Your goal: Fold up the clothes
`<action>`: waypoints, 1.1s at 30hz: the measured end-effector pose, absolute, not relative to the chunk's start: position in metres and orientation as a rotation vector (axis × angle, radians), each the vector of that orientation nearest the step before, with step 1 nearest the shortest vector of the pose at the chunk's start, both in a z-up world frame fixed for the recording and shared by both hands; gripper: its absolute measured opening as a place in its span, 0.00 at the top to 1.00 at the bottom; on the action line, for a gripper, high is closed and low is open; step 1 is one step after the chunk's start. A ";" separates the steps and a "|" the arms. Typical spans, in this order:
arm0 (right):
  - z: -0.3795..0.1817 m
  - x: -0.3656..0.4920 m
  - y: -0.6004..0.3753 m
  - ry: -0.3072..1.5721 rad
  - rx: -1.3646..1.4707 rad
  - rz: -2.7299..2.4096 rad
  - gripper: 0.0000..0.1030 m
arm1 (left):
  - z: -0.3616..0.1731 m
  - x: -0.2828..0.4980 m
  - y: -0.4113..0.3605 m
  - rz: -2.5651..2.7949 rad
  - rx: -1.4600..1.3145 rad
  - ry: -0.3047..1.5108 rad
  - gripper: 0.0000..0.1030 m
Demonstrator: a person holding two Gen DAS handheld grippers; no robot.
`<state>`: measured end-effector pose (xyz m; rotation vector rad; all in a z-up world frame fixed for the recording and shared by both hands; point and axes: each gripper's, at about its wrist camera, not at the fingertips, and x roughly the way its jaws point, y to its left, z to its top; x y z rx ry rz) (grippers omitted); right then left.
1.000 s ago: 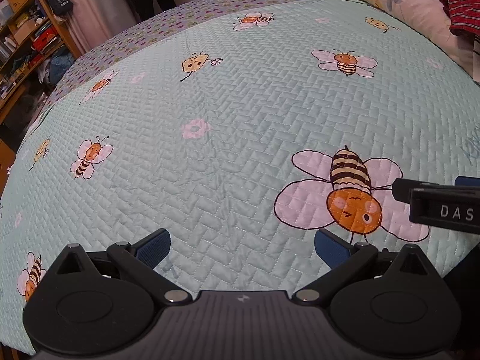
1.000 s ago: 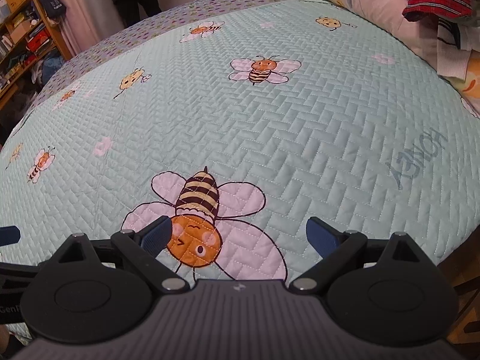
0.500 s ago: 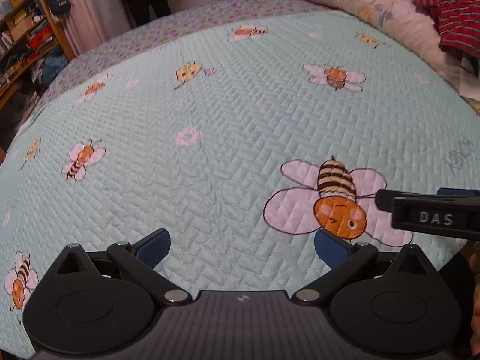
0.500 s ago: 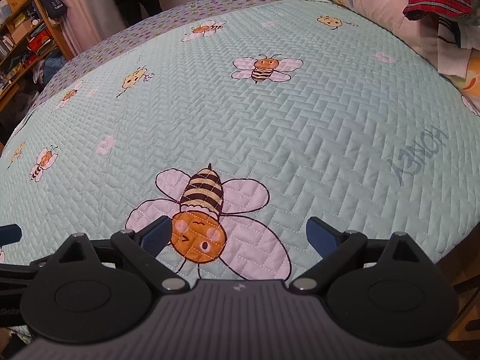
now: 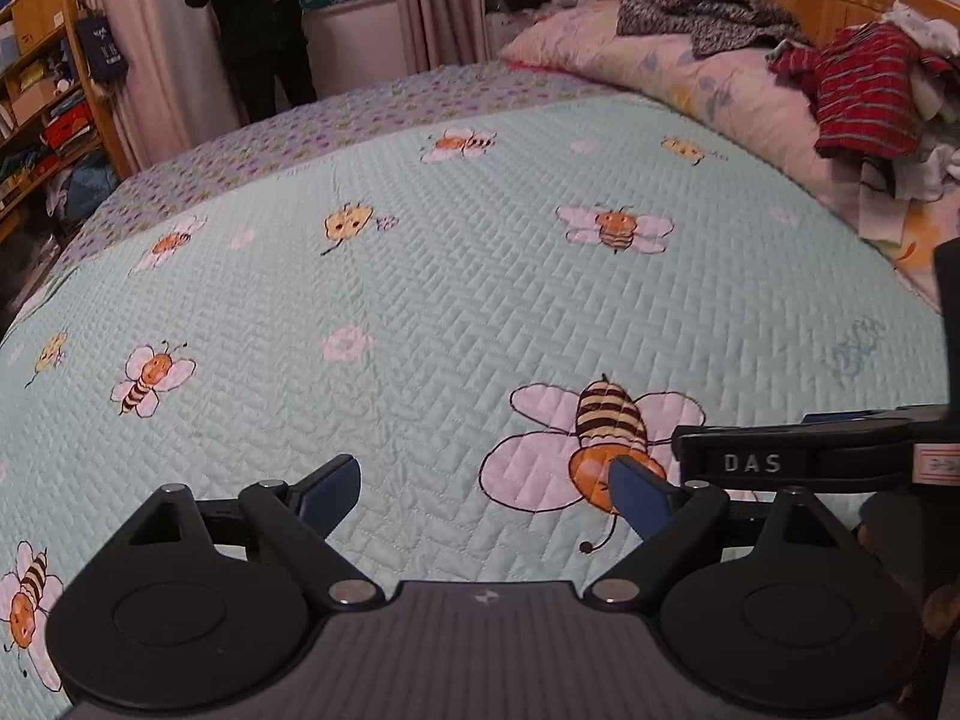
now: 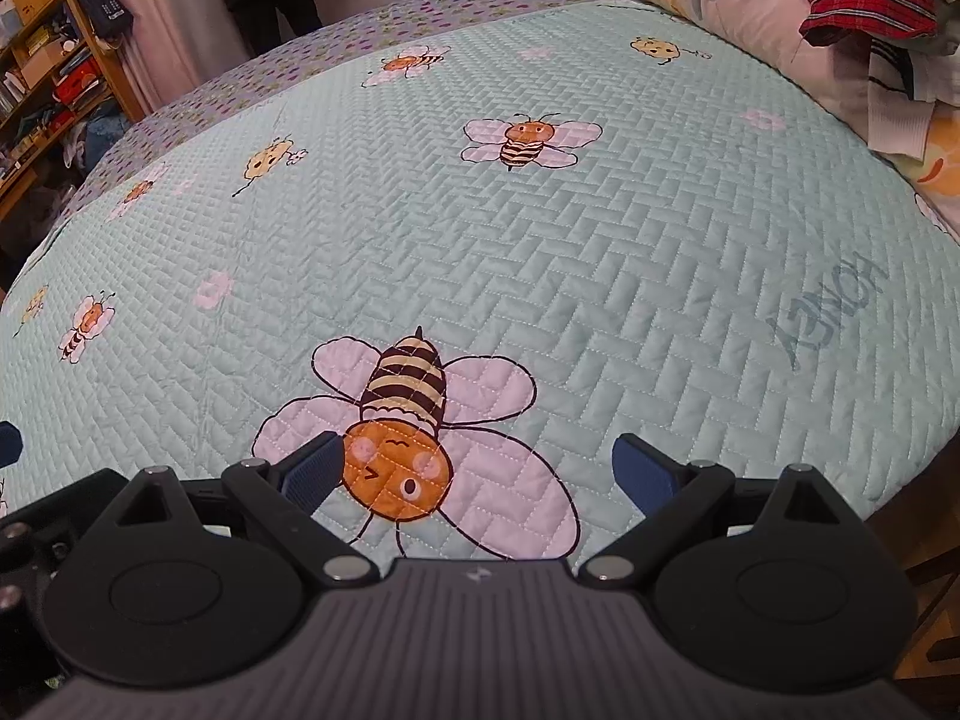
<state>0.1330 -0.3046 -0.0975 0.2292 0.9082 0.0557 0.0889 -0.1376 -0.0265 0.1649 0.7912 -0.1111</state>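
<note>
both tongs hang over the near edge of the bed [image 5: 420, 300], above the flat mint quilt with its printed bees, and neither carries anything. the left tongs [image 5: 480, 483] stand wide with only quilt showing between the blue pads; their jaws have just been closing a little, on nothing. the right tongs [image 6: 474, 465] are also spread wide and empty, poised over the big bee [image 6: 408, 420] near the foot of the quilt. from the left wrist view the side of the right tongs shows as a black bar marked "das" just beside the left ones, so the two sit close together, side by side. the clothes to be folded are well apart from both: a heap at the head of the bed, on and behind the flowered pillow [image 5: 708, 78], with a red striped garment [image 5: 864, 102] on top at the right, pale pieces under it, and a grey knitted piece [image 5: 702, 12] further back against the wooden headboard. the smooth middle of the quilt looks kept free as the folding surface, which would explain why the pile is pushed up to the pillows. my reading is that no garment has been fetched yet, and the next move calls for a reach toward the heap. a person in dark clothes [image 5: 258, 24] stands by the window, clear of the bed.
</note>
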 end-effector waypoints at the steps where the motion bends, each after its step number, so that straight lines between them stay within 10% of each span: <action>1: -0.098 0.133 -0.304 0.908 0.229 0.056 0.07 | -0.025 0.086 -0.138 -0.130 0.161 0.777 0.13; 33: -0.103 0.134 -0.304 0.914 0.238 0.050 0.07 | -0.052 0.110 -0.134 -0.114 0.164 0.949 0.12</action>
